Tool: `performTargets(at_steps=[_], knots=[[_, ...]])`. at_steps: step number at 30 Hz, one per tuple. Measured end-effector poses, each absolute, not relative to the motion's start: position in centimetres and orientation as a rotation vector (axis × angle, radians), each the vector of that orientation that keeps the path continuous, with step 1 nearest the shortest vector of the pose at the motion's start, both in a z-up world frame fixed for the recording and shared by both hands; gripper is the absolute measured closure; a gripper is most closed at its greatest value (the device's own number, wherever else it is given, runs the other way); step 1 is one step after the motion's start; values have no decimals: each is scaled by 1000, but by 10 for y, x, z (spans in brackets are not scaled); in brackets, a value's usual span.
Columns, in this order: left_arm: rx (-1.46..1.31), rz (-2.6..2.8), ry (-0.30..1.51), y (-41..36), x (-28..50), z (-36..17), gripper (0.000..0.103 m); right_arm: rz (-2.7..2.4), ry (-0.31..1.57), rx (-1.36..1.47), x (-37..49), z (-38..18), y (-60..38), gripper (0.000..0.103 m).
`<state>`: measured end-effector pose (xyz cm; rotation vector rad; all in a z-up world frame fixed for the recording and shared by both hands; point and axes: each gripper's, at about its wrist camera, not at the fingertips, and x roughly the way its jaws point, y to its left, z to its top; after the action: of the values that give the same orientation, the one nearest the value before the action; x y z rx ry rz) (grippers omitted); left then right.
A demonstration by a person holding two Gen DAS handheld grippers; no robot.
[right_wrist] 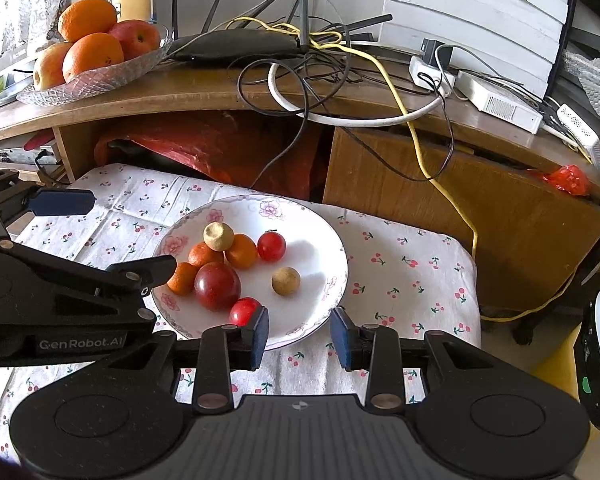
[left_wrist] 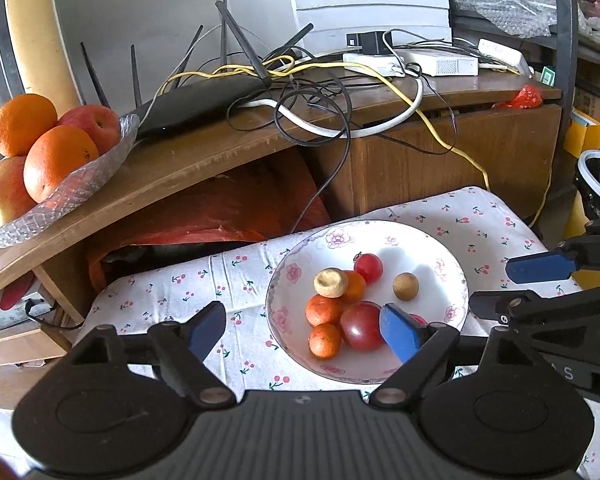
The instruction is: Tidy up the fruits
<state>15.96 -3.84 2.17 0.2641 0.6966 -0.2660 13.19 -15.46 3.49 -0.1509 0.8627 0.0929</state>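
Right wrist view: right gripper (right_wrist: 299, 336) part-open, empty, at the floral plate's (right_wrist: 332, 248) 6 o'clock rim; left gripper (left_wrist: 304, 330) wide open, empty, likely lining up a pick.

Right claw (right_wrist: 299, 330) open over near rim of plate (right_wrist: 320, 236); small red fruit (right_wrist: 244, 310), possibly tomato, just beside left pad. Left claw (right_wrist: 112, 236) open at left.

A cherry-print cloth (right_wrist: 400, 264) covers the low table, bearing a floral plate (right_wrist: 320, 240) of fruit
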Motion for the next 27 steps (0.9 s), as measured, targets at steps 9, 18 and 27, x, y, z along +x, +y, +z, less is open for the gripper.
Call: performTargets(at_steps=[9,18,27], knots=[[256,-254,687,-35,149,25,9,93,854,-145,122,38,-153,74],[263,-256,682,-33,137,26,8,92,858,-129,110,39,-152,73],[272,-245,675,-26,126,26,6,98,843,-125,99,42,-148,69]])
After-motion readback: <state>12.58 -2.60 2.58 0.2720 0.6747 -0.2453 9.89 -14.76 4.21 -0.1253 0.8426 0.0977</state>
